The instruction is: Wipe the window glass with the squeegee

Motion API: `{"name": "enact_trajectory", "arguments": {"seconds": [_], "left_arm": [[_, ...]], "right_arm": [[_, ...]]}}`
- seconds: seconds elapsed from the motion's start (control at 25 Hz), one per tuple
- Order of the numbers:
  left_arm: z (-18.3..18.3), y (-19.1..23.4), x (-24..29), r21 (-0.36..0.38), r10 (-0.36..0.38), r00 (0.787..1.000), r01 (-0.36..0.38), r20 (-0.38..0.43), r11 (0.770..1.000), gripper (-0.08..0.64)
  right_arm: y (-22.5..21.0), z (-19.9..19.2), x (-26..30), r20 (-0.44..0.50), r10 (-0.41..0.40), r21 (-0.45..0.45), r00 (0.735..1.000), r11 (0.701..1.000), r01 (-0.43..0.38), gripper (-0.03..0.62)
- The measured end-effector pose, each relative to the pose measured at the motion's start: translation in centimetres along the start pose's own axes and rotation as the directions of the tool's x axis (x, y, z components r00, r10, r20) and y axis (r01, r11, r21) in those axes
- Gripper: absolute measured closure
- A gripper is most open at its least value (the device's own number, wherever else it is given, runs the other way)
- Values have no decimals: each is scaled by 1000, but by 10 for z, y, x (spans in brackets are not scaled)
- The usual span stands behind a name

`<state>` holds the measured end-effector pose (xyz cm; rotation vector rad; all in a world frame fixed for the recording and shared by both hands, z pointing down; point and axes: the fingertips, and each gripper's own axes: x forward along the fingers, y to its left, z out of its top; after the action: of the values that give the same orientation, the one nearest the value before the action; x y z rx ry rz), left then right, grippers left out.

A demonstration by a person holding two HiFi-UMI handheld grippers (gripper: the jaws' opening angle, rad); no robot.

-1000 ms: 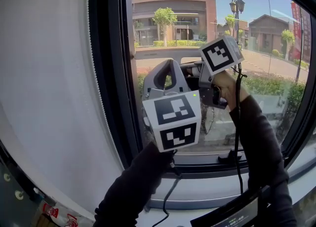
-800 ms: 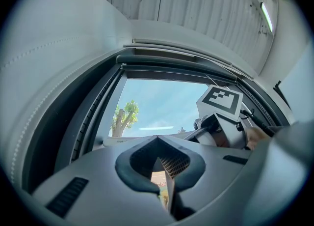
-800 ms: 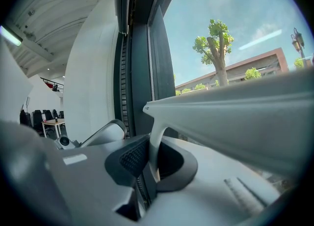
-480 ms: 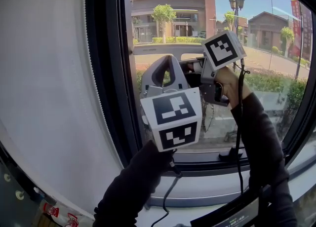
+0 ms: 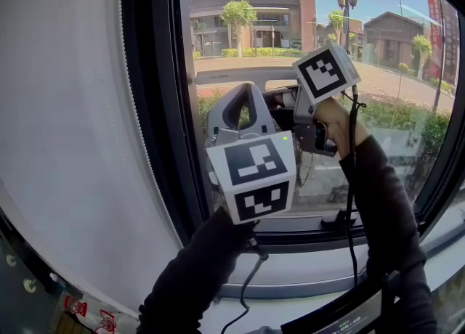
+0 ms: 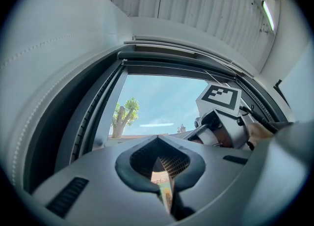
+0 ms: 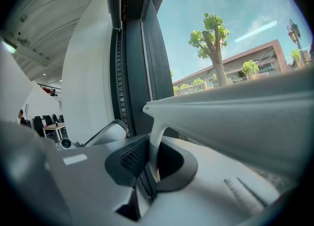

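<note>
My right gripper [image 7: 149, 171] is shut on the pale grey squeegee [image 7: 235, 117]; its stem sits between the jaws and its long blade runs off to the right, in front of the window glass [image 7: 221, 28]. In the head view the right gripper [image 5: 282, 102] is held up close to the glass [image 5: 290, 27], and the squeegee is mostly hidden behind the left gripper. My left gripper [image 5: 240, 111] points up at the pane just left of the right one. Its jaws [image 6: 164, 190] are shut with nothing between them.
A thick black window frame [image 5: 156, 107] runs down the left of the pane, with a white blind [image 5: 73, 122] beside it. A grey sill [image 5: 312, 271] lies below. Black cables [image 5: 352, 180] hang from both grippers. Outside are buildings, trees and a street lamp.
The right gripper with the squeegee has edged slightly upward against the glass. The left gripper has stayed nearly still.
</note>
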<state>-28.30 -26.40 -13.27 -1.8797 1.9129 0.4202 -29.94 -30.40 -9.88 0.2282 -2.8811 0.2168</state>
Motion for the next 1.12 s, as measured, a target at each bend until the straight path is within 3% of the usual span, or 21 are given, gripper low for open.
{"name": "enact_trajectory", "arguments": {"seconds": [1.12], "left_arm": [[-57, -10, -26, -17, 4, 994, -6, -110, 1000, 565]], "right_arm": [[-13, -66, 12, -56, -3, 102, 998, 995, 9, 568]]}}
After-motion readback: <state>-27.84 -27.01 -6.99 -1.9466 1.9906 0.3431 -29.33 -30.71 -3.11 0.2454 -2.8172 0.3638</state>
